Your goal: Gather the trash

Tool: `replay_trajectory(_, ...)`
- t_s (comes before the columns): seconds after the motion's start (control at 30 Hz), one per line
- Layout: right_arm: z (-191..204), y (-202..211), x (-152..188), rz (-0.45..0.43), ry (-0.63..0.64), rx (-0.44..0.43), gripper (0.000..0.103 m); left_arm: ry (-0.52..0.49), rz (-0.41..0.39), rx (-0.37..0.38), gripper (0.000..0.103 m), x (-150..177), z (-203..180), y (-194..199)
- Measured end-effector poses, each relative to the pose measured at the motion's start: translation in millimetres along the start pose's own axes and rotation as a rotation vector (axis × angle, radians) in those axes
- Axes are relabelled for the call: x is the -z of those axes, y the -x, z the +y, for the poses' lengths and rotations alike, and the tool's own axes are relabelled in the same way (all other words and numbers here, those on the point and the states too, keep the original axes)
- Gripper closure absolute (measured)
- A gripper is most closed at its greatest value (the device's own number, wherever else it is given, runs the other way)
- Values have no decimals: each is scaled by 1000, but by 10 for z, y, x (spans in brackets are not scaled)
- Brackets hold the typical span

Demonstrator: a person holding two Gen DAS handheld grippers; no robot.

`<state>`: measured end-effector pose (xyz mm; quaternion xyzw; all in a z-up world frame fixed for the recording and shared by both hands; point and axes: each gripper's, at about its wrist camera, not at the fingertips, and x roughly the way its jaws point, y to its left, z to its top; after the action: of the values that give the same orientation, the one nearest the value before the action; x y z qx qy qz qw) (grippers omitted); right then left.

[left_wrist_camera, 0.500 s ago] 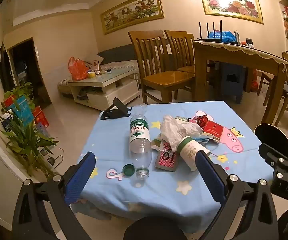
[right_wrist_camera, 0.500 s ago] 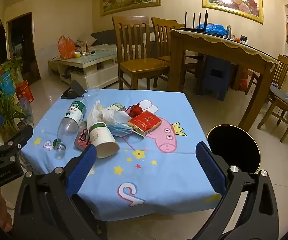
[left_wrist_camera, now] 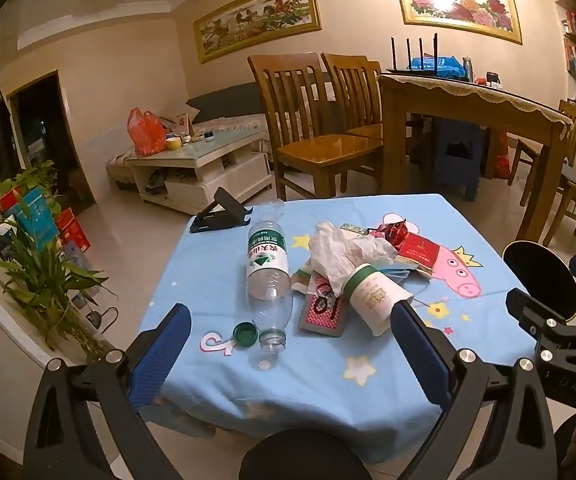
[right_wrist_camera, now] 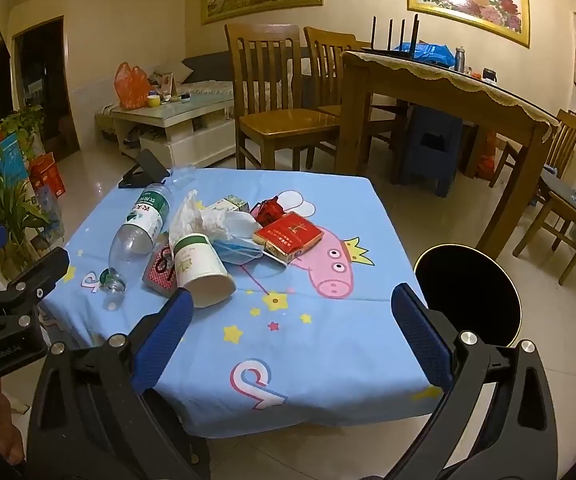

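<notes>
Both grippers (left_wrist_camera: 288, 344) (right_wrist_camera: 288, 320) spread wide, empty. Best first pick: cup (left_wrist_camera: 377, 298), pinched across rim; bin (right_wrist_camera: 467, 294) beside table.

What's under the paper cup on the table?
The paper cup lies tipped on a red playing-card box and a blue face mask, with crumpled tissue behind it. Anything else beneath is hidden.

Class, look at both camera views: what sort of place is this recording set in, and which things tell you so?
Most likely a home's combined living and dining room. A wooden dining table with wooden chairs stands behind, a glass-topped coffee table sits before a sofa, and framed paintings hang on the wall.
</notes>
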<state>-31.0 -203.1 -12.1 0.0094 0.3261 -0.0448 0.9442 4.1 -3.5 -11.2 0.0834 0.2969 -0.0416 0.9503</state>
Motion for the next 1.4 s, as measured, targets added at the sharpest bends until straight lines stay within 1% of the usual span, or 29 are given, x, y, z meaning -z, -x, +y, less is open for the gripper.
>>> replay_trajectory(0.5,8,-69,2,14,-6,9,5,-3,12,8,6,-14,35,-11)
replay_trajectory(1.07,-9,-55,25,13,-5,17,5,-1,19,23,6,50,8,-29)
replay_trajectory(1.4,-6,-57,24,15,-4,18,5,-6,19,19,6,59,0,-29)
